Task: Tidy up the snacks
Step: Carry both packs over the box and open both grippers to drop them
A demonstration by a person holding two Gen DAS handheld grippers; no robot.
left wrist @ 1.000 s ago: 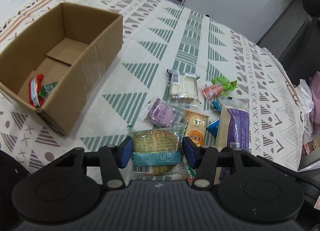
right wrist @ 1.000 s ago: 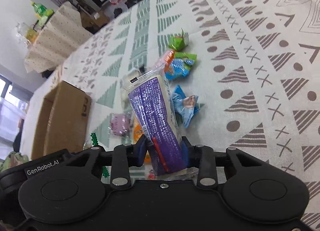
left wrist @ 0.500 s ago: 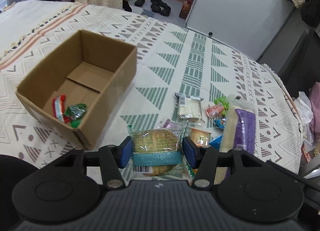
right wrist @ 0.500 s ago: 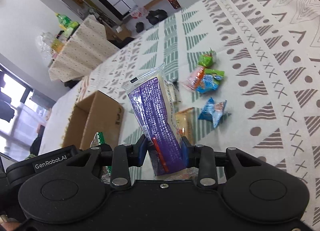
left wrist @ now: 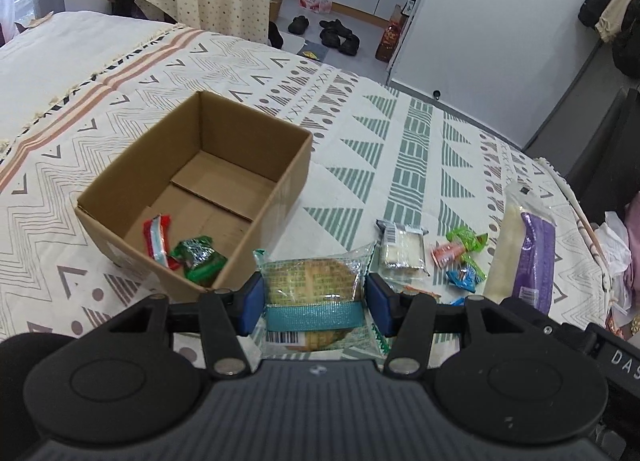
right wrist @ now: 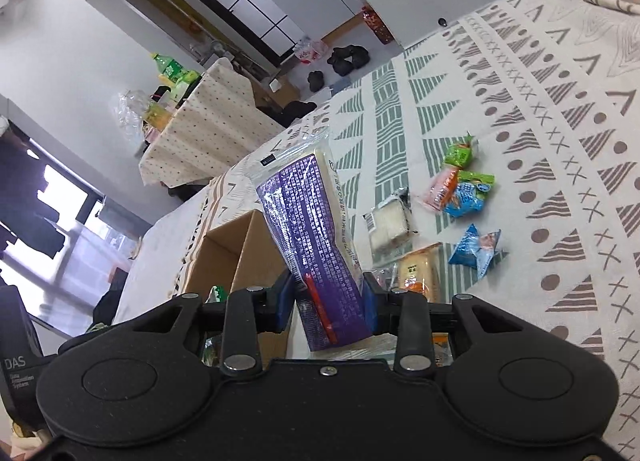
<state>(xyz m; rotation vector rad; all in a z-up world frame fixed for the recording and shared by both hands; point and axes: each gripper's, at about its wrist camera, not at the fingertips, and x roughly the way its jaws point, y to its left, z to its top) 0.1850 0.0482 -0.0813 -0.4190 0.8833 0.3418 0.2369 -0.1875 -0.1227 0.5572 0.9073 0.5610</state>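
My left gripper point(left wrist: 314, 303) is shut on a bread pack with a teal band point(left wrist: 312, 281), held above the table just right of the open cardboard box point(left wrist: 280, 189). The box holds a red-striped wrapper point(left wrist: 157, 237) and a green wrapper point(left wrist: 198, 257). My right gripper point(right wrist: 328, 307) is shut on a long purple snack bag point(right wrist: 316, 237), lifted upright; the bag also shows in the left wrist view point(left wrist: 532, 249). The box shows in the right wrist view point(right wrist: 228, 257) behind and left of the bag.
Loose snacks lie on the patterned cloth point(left wrist: 400, 149): a white sandwich pack point(left wrist: 402, 251), green, pink and blue candies point(left wrist: 460, 257), a blue pack point(right wrist: 478, 251), an orange pack point(right wrist: 418, 271). The table edge runs at the right point(left wrist: 580, 217).
Both grippers have risen with their packs. The left one has drawn back and up, so the box now sits nearer the middle of its view. The purple bag is lifted well above the table.
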